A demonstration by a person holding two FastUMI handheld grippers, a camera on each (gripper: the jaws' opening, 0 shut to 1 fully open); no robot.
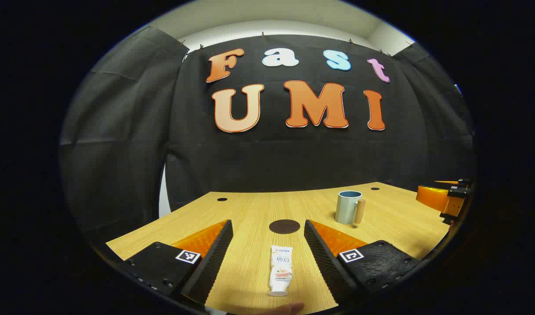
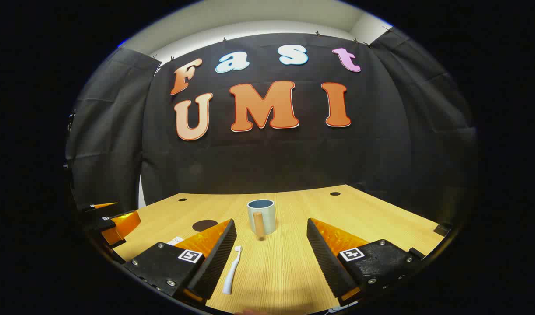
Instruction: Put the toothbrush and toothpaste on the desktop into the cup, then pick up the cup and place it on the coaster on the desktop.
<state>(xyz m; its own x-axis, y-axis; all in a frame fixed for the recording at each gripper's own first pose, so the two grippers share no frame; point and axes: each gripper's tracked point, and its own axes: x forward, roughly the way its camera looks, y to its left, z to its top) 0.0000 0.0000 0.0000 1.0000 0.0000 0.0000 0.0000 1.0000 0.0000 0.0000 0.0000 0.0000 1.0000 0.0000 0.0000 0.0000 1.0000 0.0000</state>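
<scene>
Toothpaste tube (image 1: 280,270) lies flat on the wooden table (image 1: 250,210), between the spread fingers of the left gripper (image 1: 267,253), which grip nothing. Beyond it sits the dark round coaster (image 1: 284,226), and farther right the pale blue cup (image 1: 349,207) stands upright with its wooden handle. In the right gripper view, the right gripper (image 2: 272,253) hangs wide open and empty, the white toothbrush (image 2: 231,270) just beside its left finger.
</scene>
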